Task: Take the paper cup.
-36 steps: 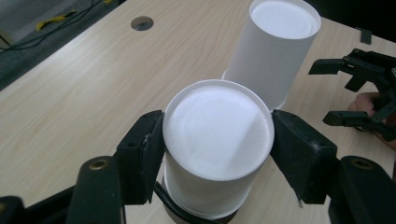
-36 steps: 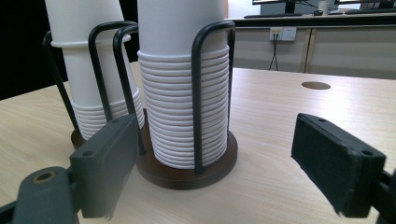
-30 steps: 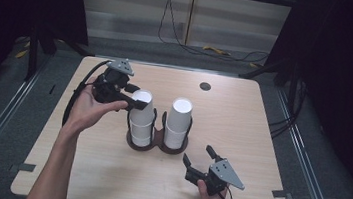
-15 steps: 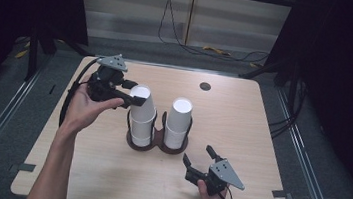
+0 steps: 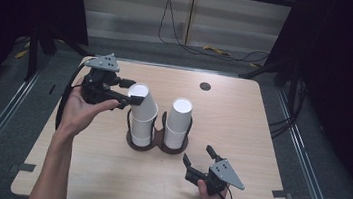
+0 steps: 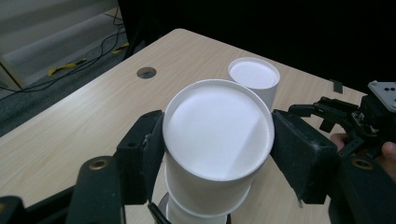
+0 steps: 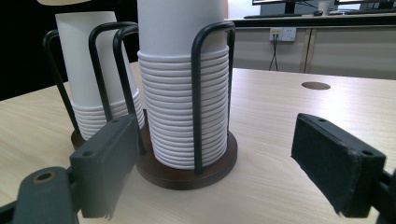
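A dark two-slot wire holder [image 5: 157, 146] in the middle of the table carries two stacks of upturned white paper cups. My left gripper [image 5: 132, 90] is shut on the top cup [image 5: 141, 101] of the left stack [image 5: 141, 131], and that cup leans to the left, partly lifted off the cups below. In the left gripper view the pads [image 6: 152, 149] press on both sides of the cup [image 6: 217, 116]. The right stack [image 5: 178, 122] stands untouched. My right gripper [image 5: 198, 155] is open, low near the table's front, aimed at the right stack [image 7: 182, 93] with nothing between its jaws.
A round cable hole [image 5: 205, 86] lies in the tabletop behind the holder. The wooden table [image 5: 260, 139] has bare surface to the left, right and front of the holder. Dark floor and rails surround the table.
The left gripper has risen a little and drawn back to the left with the top cup, which now tilts off its stack. The right gripper has stayed put.
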Demonstrator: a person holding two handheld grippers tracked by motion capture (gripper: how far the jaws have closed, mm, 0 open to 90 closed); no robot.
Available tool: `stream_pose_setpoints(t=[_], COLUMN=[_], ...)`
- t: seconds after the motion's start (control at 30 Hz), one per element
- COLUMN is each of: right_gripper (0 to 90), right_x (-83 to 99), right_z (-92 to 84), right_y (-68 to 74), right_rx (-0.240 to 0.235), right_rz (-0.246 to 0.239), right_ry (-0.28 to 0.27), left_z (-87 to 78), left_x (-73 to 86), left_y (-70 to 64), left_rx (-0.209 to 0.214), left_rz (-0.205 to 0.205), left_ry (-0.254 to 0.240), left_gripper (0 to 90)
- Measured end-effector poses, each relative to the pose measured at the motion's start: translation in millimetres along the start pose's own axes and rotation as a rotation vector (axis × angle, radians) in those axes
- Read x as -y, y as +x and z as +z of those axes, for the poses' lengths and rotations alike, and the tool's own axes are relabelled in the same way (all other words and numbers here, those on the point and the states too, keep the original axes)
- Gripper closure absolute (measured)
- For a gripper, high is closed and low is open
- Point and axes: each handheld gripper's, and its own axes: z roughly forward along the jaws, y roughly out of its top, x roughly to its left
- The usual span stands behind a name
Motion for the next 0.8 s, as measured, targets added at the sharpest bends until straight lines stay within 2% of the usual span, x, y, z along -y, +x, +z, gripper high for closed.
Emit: stream_pose_setpoints(t=[0.2, 0.33, 0.43, 0.8], right_gripper=[14.5, 14.5, 14.5, 14.5], right_x=[0.0, -0.1, -0.1, -0.1], right_z=[0.0, 0.0, 0.0, 0.4], right_y=[-0.1, 0.0, -0.1, -0.2], right_rx=[0.000, 0.000, 0.000, -0.004], right_rz=[0.001, 0.004, 0.005, 0.011], right_ry=[-0.001, -0.003, -0.003, -0.002], left_z=[-3.1, -4.7, -5.4, -6.7], left_x=[3.7, 6.8, 9.9, 16.9], left_y=[-3.0, -6.2, -12.4, -30.0], left_rx=[-0.002, 0.018, 0.011, 0.047], left_rz=[0.000, -0.002, 0.013, 0.039], left_ry=[-0.021, -0.048, -0.054, -0.086], left_gripper=[36.6, 36.6, 36.6, 36.5])
